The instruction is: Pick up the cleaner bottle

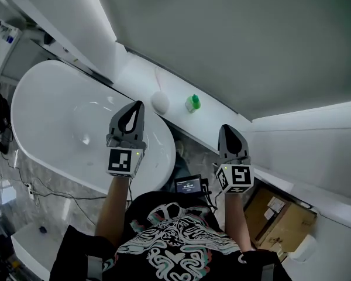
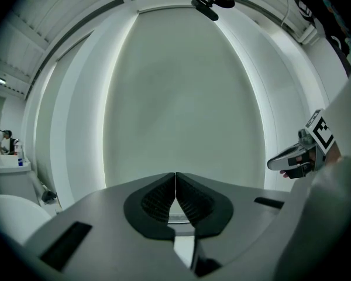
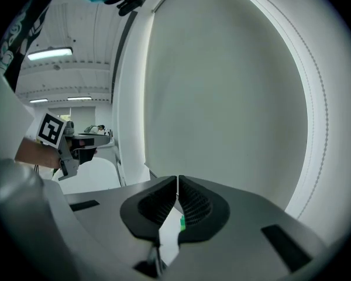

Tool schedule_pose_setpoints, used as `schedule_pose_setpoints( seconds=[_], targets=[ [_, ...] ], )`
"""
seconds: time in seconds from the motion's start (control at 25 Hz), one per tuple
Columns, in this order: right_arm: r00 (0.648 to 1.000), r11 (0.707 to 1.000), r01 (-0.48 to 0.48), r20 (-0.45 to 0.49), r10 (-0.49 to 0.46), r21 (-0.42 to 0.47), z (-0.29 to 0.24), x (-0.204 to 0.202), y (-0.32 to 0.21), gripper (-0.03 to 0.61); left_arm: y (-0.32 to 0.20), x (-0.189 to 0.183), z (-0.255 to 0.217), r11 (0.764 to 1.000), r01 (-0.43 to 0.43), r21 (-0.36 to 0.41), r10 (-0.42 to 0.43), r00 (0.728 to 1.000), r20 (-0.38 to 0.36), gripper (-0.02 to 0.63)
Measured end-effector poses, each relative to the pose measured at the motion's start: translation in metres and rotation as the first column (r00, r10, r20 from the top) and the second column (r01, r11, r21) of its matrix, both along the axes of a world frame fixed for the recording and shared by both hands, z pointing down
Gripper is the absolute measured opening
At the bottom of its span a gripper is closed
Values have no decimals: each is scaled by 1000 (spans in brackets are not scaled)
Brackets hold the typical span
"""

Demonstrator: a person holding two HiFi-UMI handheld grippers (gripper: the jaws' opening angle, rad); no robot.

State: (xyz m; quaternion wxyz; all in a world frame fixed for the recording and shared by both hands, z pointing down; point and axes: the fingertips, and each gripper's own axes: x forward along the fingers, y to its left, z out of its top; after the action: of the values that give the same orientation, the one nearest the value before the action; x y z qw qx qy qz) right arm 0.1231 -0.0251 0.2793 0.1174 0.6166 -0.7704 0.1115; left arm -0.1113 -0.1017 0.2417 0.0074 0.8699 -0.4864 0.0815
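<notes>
Both bare forearms (image 1: 113,209) stretched forward from torso, side by side, well apart. Grey plastic left gripper (image 1: 138,105) points away from body, near level. Its black ribbed pads (image 2: 161,198) pressed together tip to tip, nothing between. Grey plastic right gripper (image 1: 229,129) on same heading, set slightly nearer body. Its jaws likewise closed, empty. White cube with black square markers (image 1: 123,161) at rear of each gripper, above wrist. Each gripper seen side-on in other's view.
</notes>
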Motion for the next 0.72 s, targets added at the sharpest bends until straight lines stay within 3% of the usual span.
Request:
schedule_pose_setpoints(
  seconds=[0.12, 0.28, 0.72],
  targets=[
    [1000, 1000, 10, 4, -10, -20, 18, 4, -10, 29, -11, 13, 13, 1000, 1, -10, -1, 1000, 6, 15],
    [1000, 999, 19, -17, -19, -43, 37, 12, -19, 29, -14, 27, 43, 997, -33, -73, 39, 997, 72, 15],
    [998, 994, -5, -63, -2, -108, 105, 29, -44, 29, -28, 58, 121, 983, -73, -168, 91, 990, 105, 15]
  ],
)
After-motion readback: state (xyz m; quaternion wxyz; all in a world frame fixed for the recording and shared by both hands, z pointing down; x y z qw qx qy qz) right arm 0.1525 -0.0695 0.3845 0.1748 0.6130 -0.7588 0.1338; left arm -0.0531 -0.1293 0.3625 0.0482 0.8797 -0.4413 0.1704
